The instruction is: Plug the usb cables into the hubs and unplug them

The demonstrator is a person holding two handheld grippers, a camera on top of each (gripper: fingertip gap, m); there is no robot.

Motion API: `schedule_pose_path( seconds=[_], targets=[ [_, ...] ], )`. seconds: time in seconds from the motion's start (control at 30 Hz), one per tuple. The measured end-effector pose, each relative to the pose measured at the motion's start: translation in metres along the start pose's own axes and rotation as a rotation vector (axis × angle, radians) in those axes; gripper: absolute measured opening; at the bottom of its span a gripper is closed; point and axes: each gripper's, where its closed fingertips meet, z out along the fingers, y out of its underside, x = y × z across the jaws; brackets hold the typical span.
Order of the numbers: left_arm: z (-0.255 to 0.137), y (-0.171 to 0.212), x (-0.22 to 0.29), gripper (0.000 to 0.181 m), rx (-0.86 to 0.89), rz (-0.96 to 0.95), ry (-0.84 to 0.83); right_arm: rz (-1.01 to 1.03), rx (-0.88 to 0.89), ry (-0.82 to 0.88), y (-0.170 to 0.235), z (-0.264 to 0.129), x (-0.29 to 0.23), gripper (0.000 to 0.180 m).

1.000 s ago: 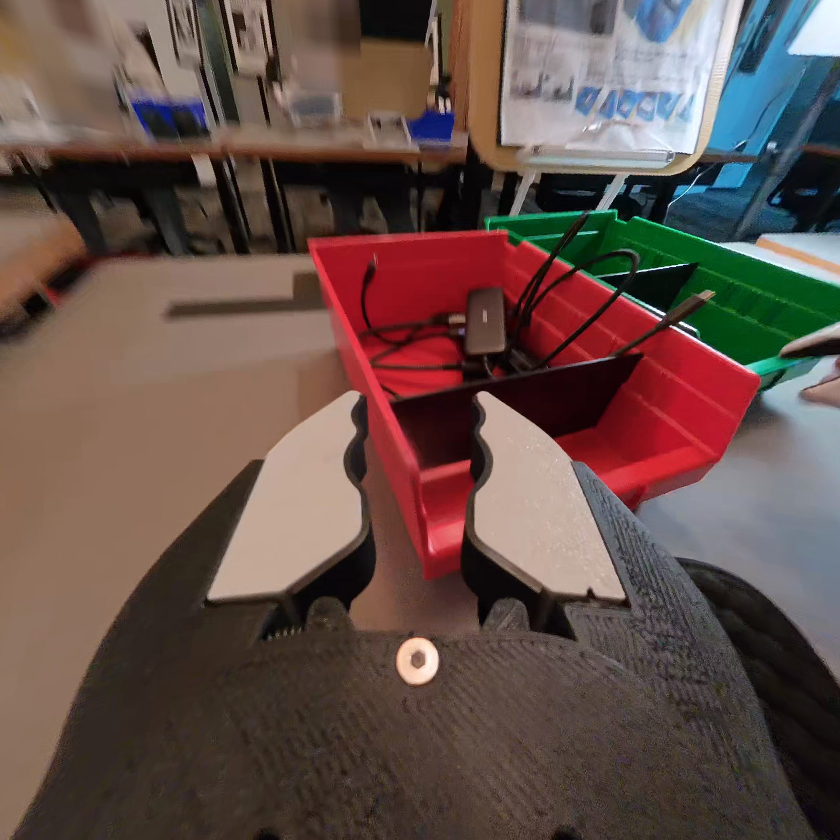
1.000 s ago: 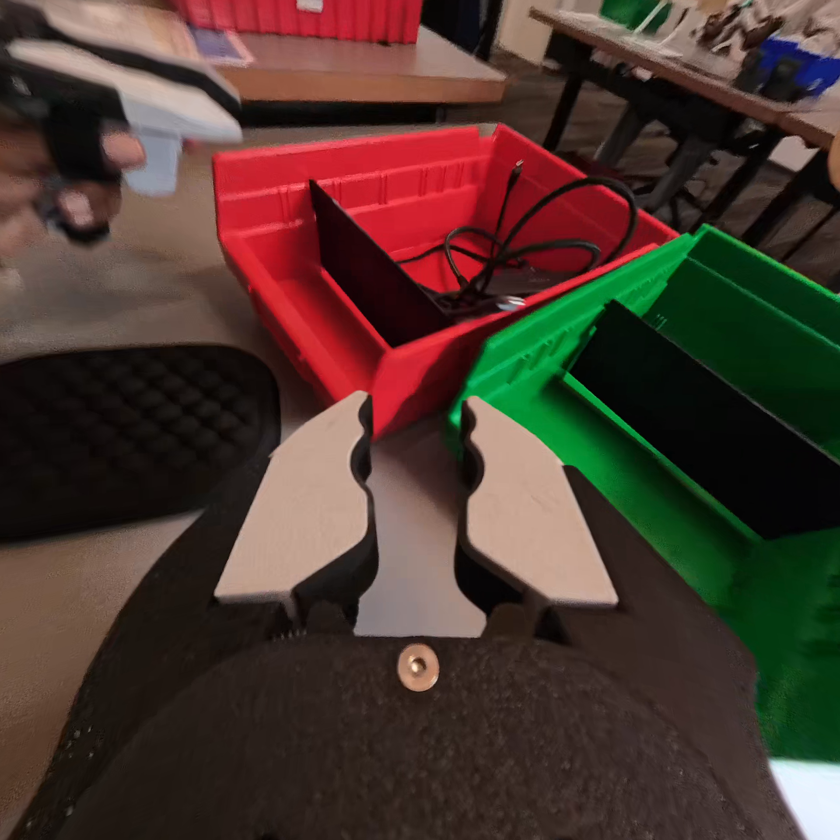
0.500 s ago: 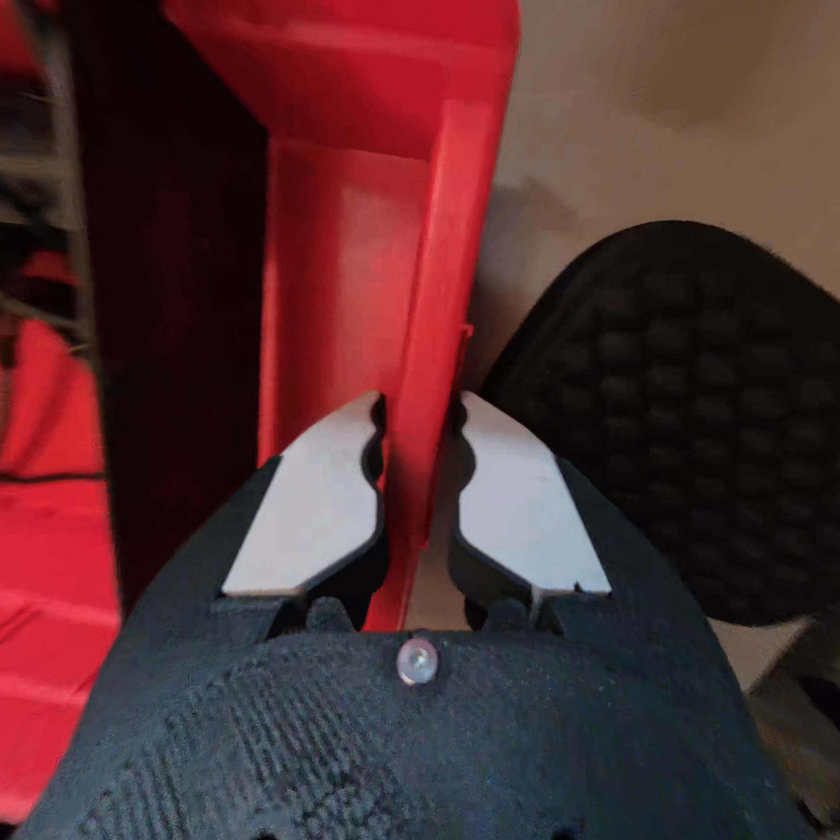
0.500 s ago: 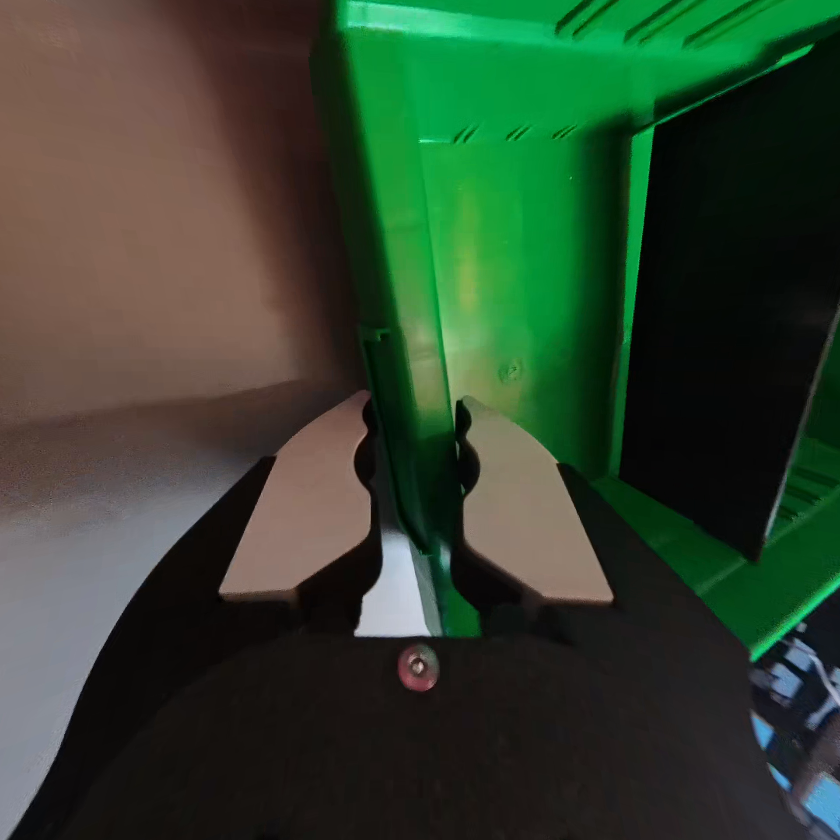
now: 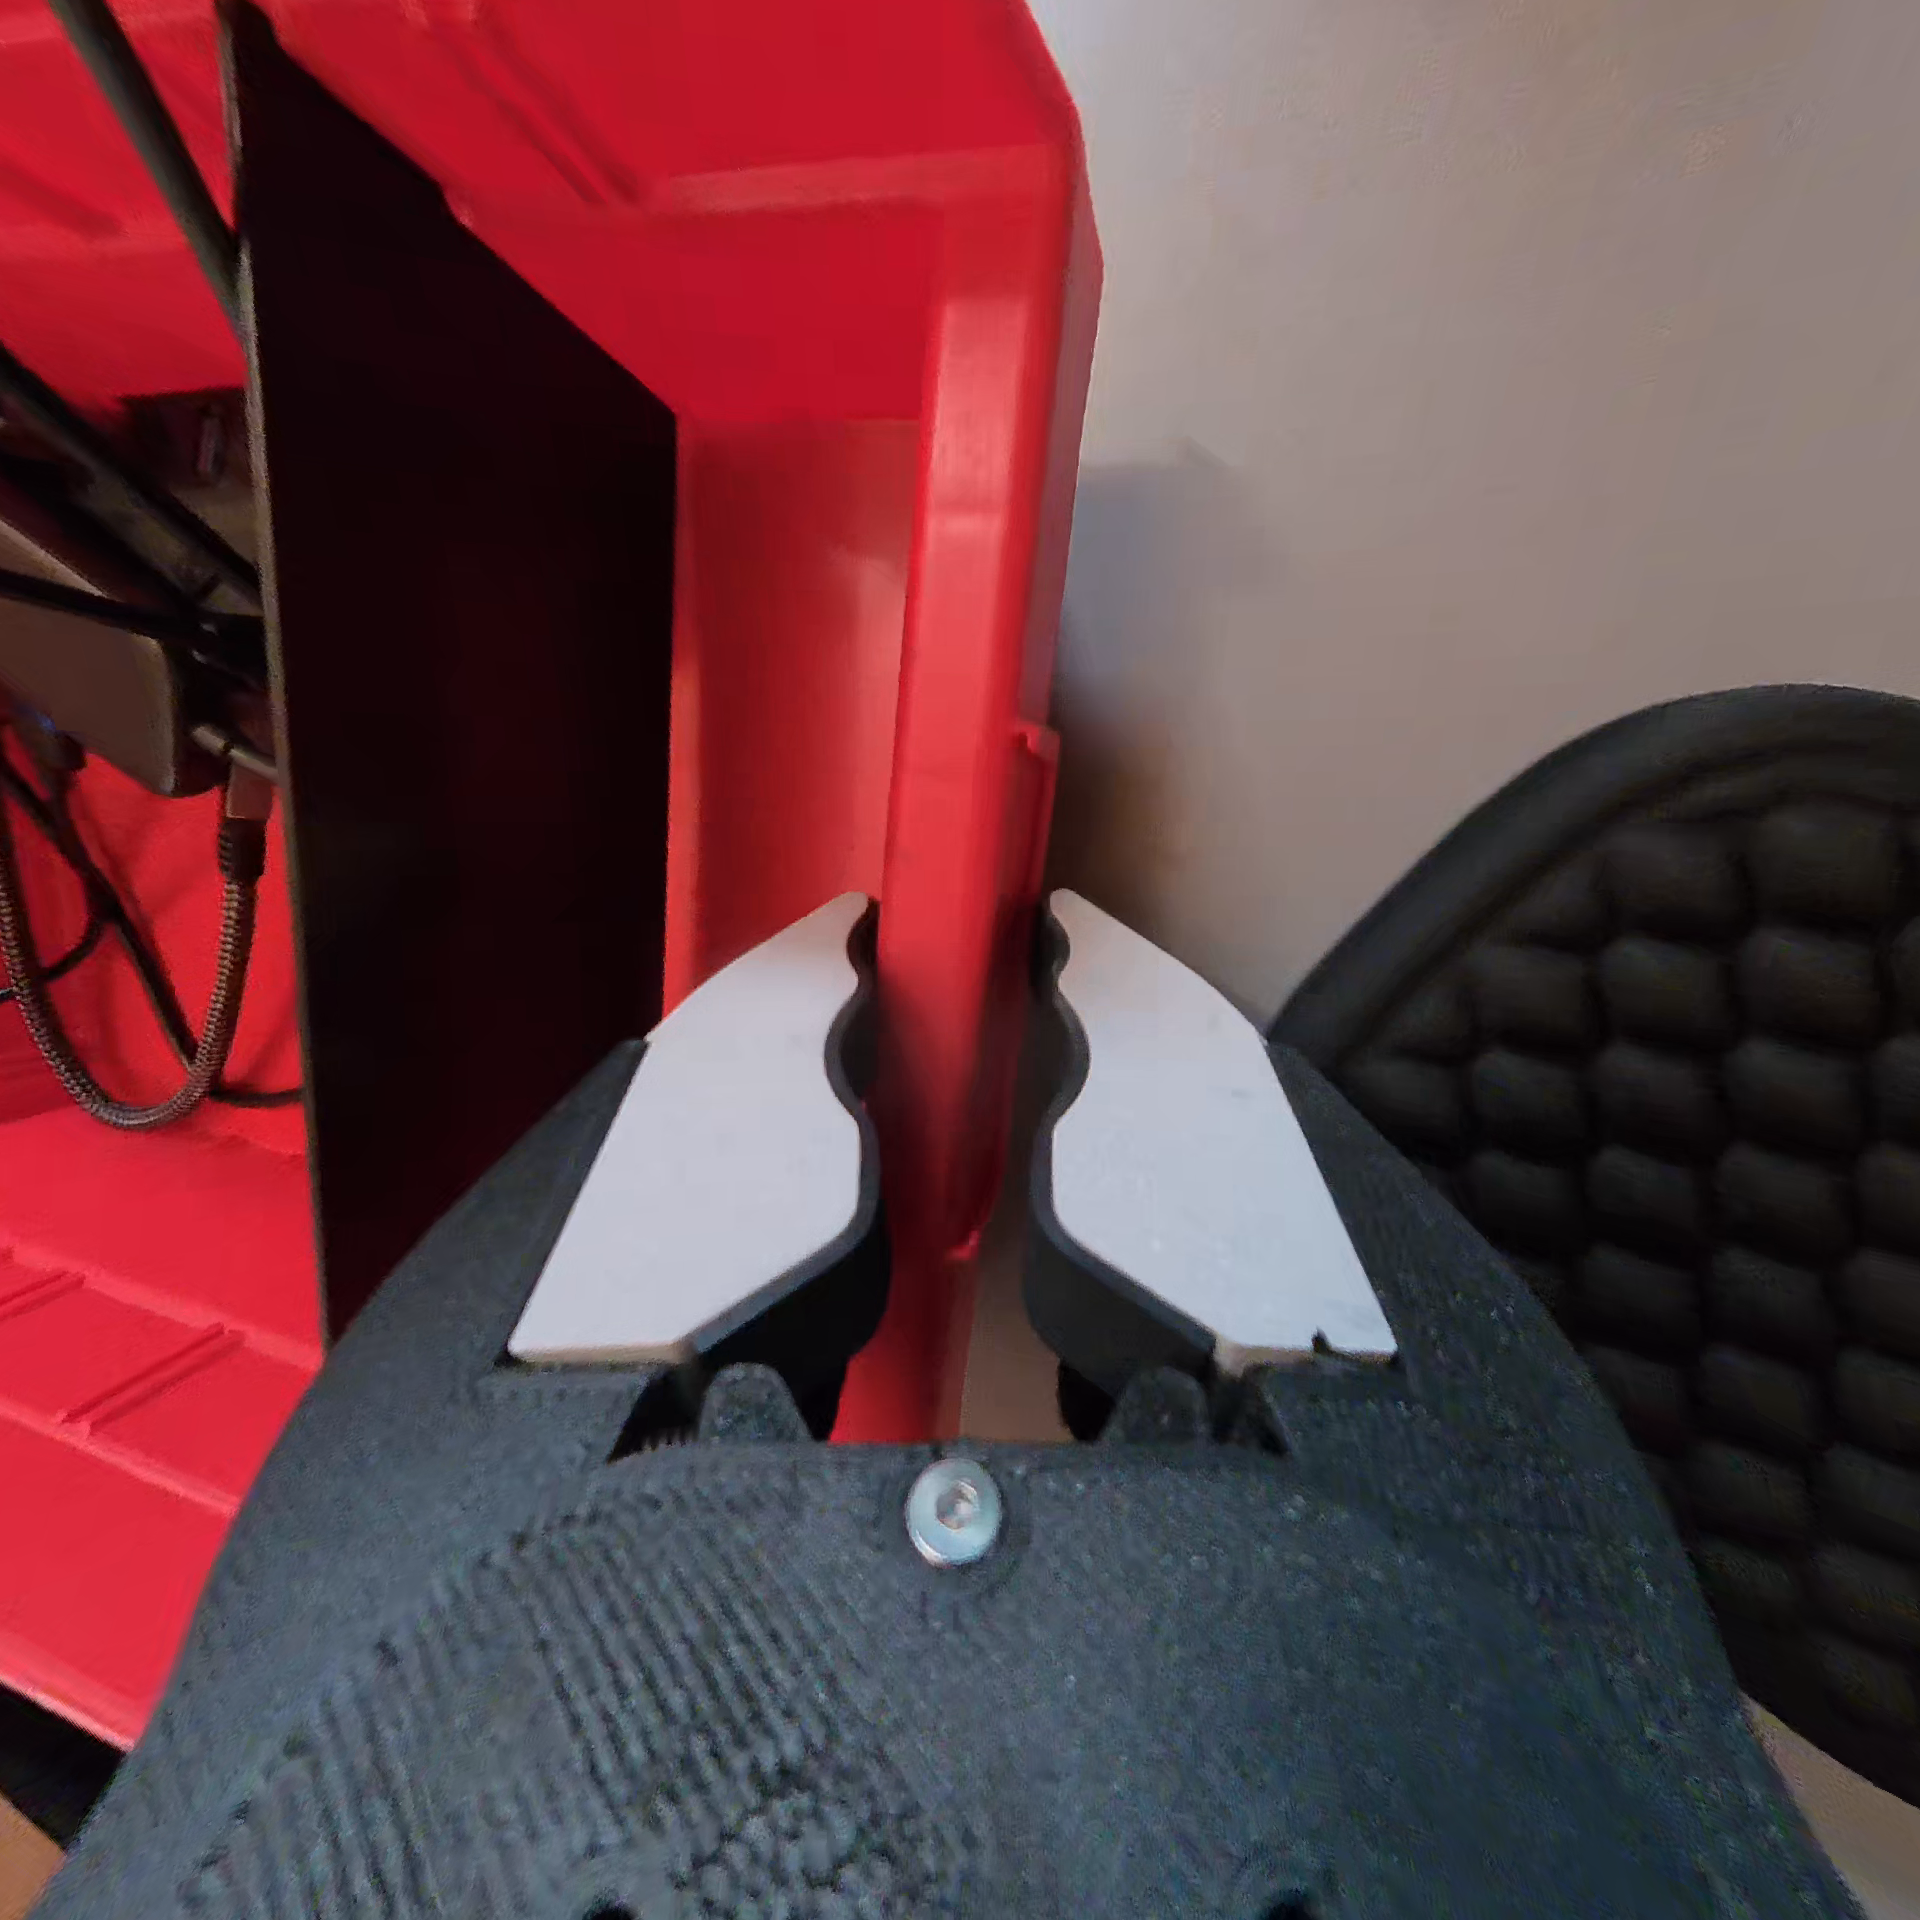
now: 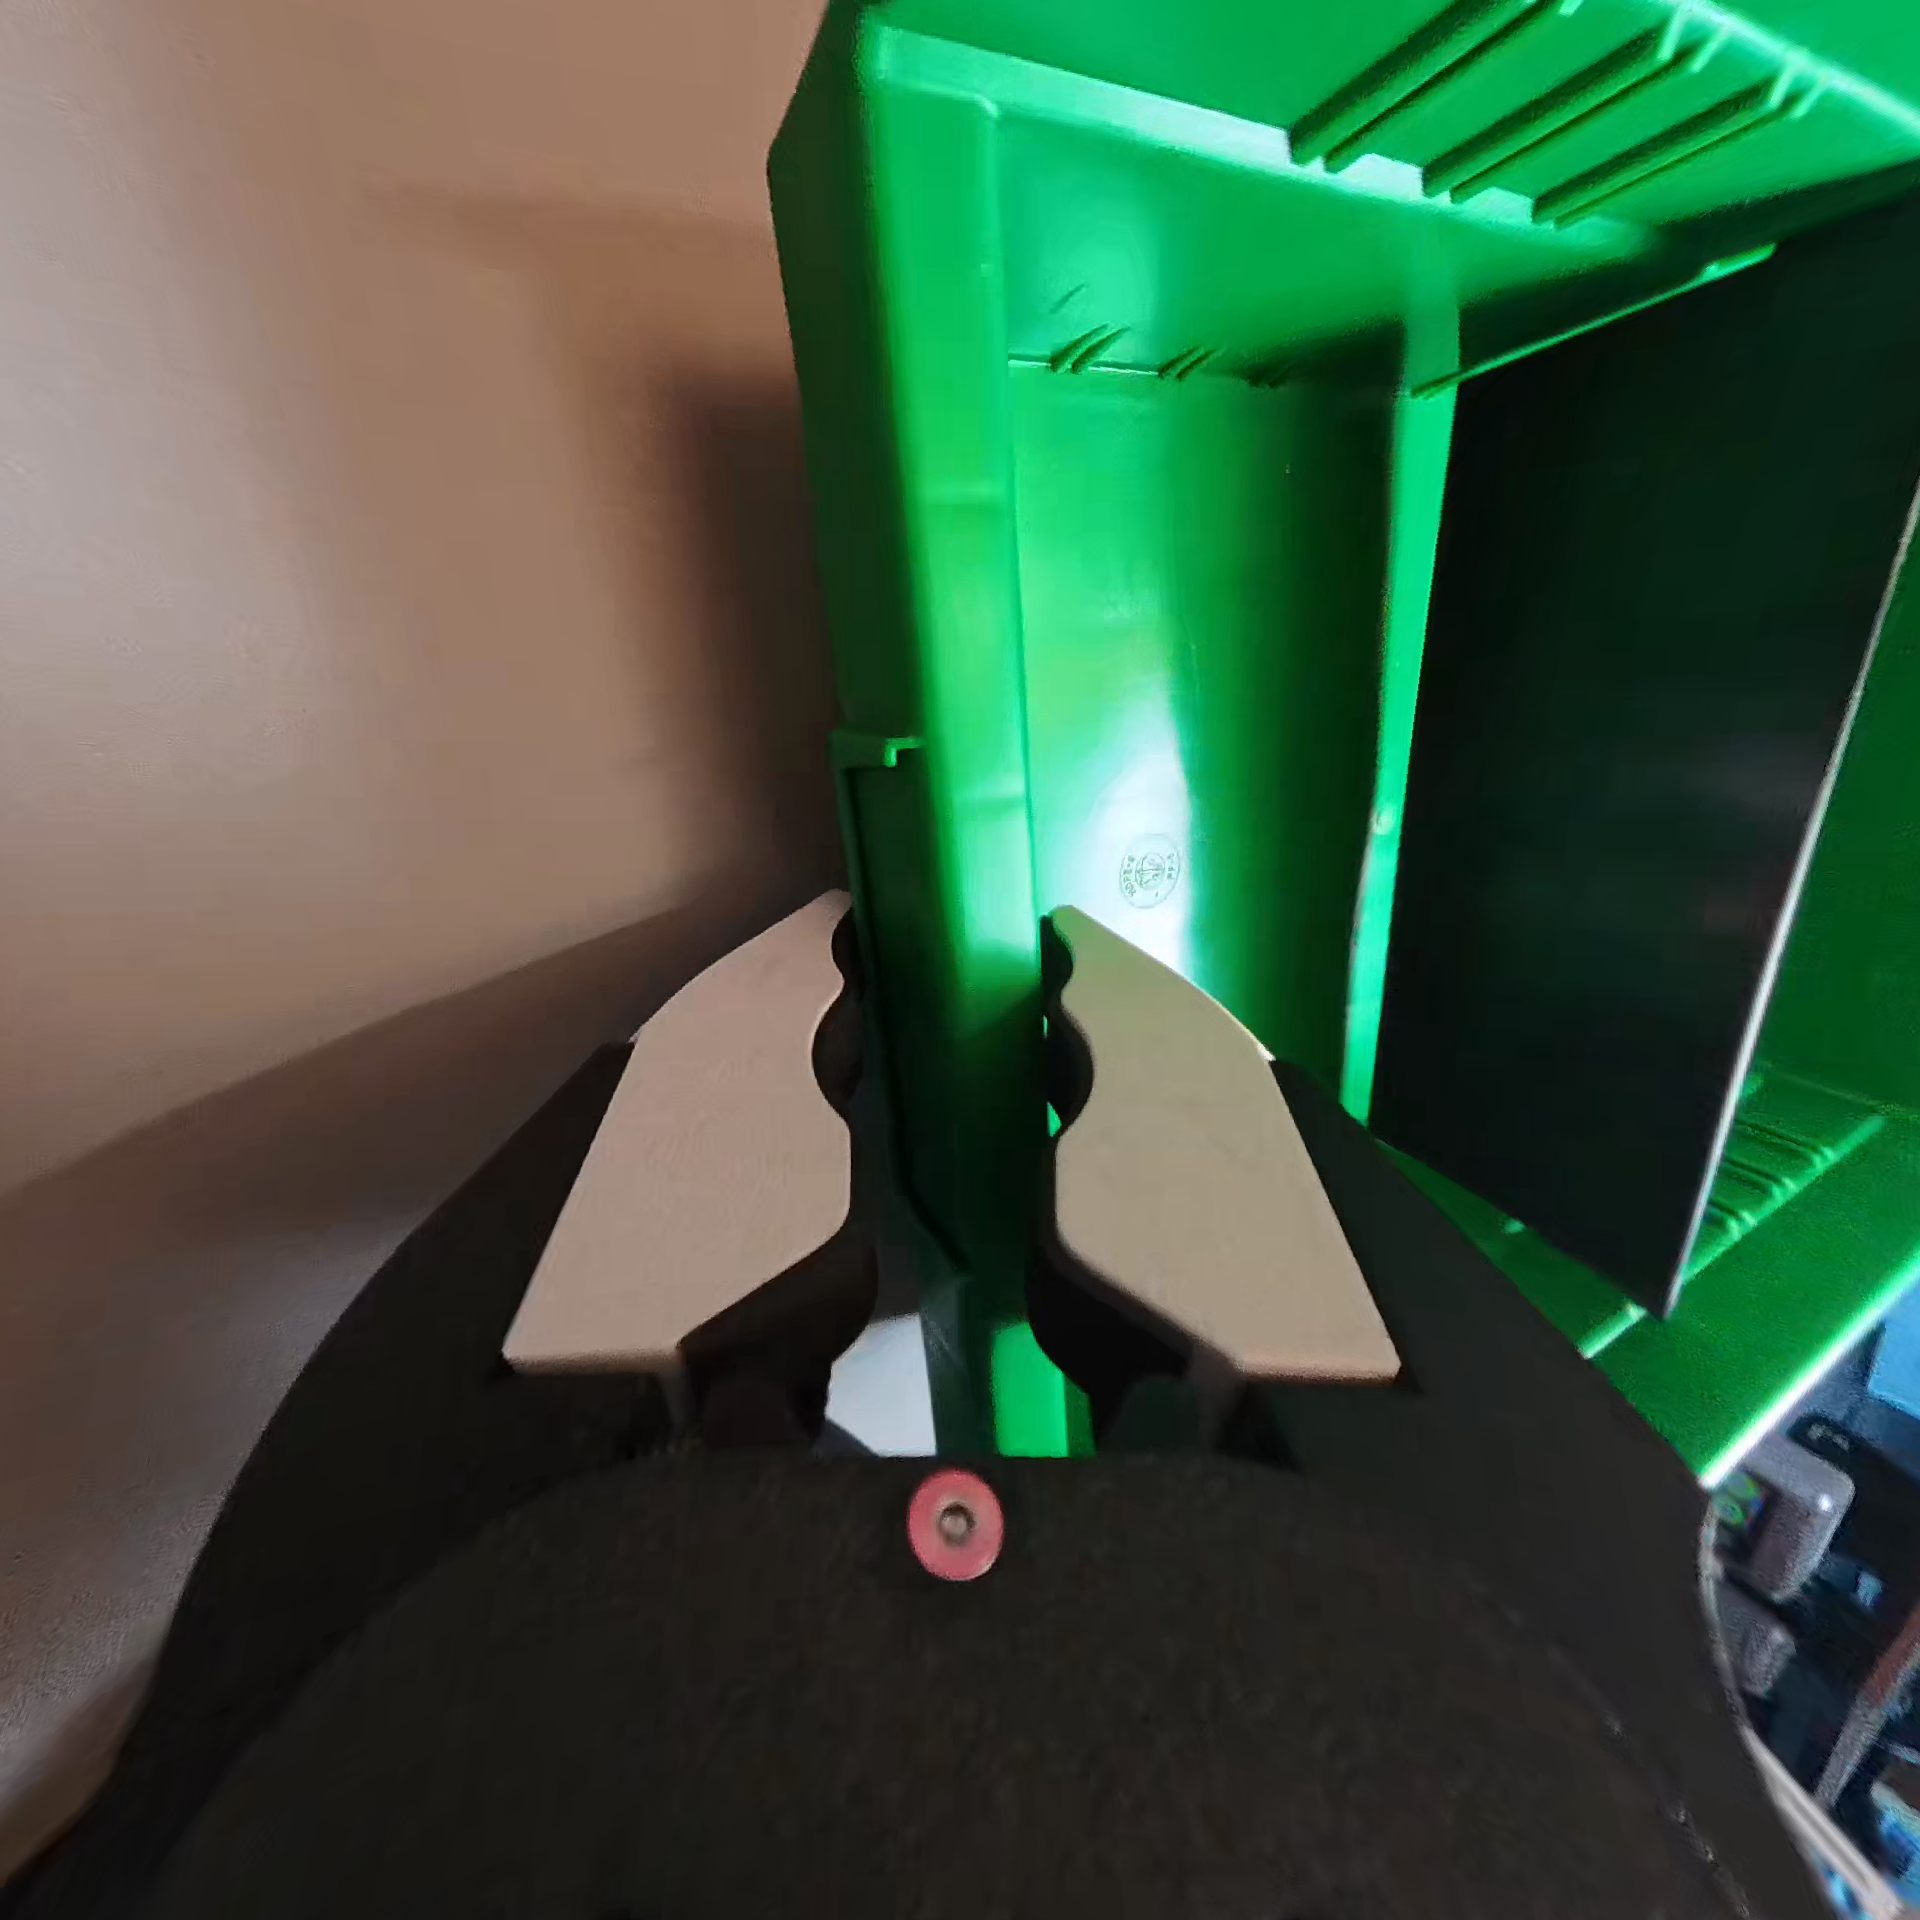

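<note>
The left tongs (image 5: 956, 914) straddle the red bin's (image 5: 810, 312) front wall, seemingly clamped on it. Behind its black divider (image 5: 457, 675) lie the hub (image 5: 83, 675) and cables (image 5: 223, 935). The right tongs (image 6: 945, 920) likewise grip the green bin's (image 6: 1174, 623) wall on the worktop (image 6: 364, 520)

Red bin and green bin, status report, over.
Left gripper straddles red bin front wall. Right gripper straddles green bin wall. Hub, cables behind black divider.
</note>
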Motion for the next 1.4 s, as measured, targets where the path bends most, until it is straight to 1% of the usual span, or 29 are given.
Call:
schedule_pose_path(
  seconds=[0.1, 0.23, 0.3, 0.4, 0.5, 0.6, 0.67, 0.77, 0.8, 0.87, 0.9, 0.97, 1.03, 1.1, 1.2, 1.3, 1.4],
  targets=[
    [0.005, 0.004, -0.021, 0.028, -0.004, -0.026, -0.021, 0.025, -0.042, 0.022, 0.022, 0.009, 0.027, 0.031],
    [0.010, 0.013, -0.049, 0.027, -0.008, -0.014, -0.037, 0.047, -0.063, 0.024, 0.037, 0.021, 0.056, 0.031],
    [0.012, 0.018, -0.062, 0.027, 0.007, 0.009, -0.032, 0.064, -0.064, 0.021, 0.041, 0.026, 0.067, 0.032],
    [0.016, 0.022, -0.080, 0.029, 0.037, -0.014, -0.022, 0.093, -0.056, 0.025, 0.045, 0.032, 0.079, 0.033],
    [0.018, 0.023, -0.097, 0.032, 0.050, -0.023, -0.080, 0.150, 0.004, 0.049, 0.041, 0.032, 0.083, 0.037],
    [0.017, 0.024, -0.106, 0.039, 0.070, -0.082, -0.117, 0.248, 0.204, 0.071, 0.021, 0.012, 0.083, 0.040],
    [0.007, 0.012, -0.104, 0.043, 0.173, -0.146, -0.080, 0.318, 0.378, 0.093, 0.007, -0.009, 0.085, 0.040],
    [-0.021, -0.017, -0.107, 0.043, 0.377, -0.275, -0.011, 0.406, 0.643, 0.160, -0.008, -0.043, 0.090, 0.038],
    [-0.031, -0.025, -0.116, 0.043, 0.431, -0.317, -0.024, 0.445, 0.728, 0.173, -0.012, -0.052, 0.092, 0.037],
    [-0.045, -0.033, -0.143, 0.041, 0.481, -0.411, -0.078, 0.520, 0.876, 0.173, -0.017, -0.064, 0.092, 0.032],
    [-0.049, -0.036, -0.158, 0.041, 0.491, -0.470, -0.094, 0.546, 0.927, 0.163, -0.017, -0.066, 0.092, 0.029],
    [-0.055, -0.039, -0.194, 0.040, 0.502, -0.601, -0.116, 0.578, 0.974, 0.136, -0.018, -0.068, 0.091, 0.027],
    [-0.051, -0.034, -0.230, 0.039, 0.464, -0.715, -0.149, 0.589, 0.985, 0.126, -0.016, -0.071, 0.091, 0.027],
    [-0.038, -0.028, -0.258, 0.039, 0.408, -0.811, -0.145, 0.603, 0.994, 0.111, -0.013, -0.070, 0.089, 0.024],
    [-0.010, -0.019, -0.285, 0.039, 0.309, -0.894, -0.135, 0.634, 1.005, 0.064, -0.009, -0.066, 0.085, 0.022],
    [0.022, -0.011, -0.297, 0.041, 0.205, -0.934, -0.112, 0.635, 1.011, 0.050, -0.008, -0.065, 0.084, 0.021],
    [0.051, -0.014, -0.290, 0.052, 0.125, -0.970, 0.004, 0.633, 1.020, 0.031, -0.010, -0.066, 0.082, 0.020]
  ],
)
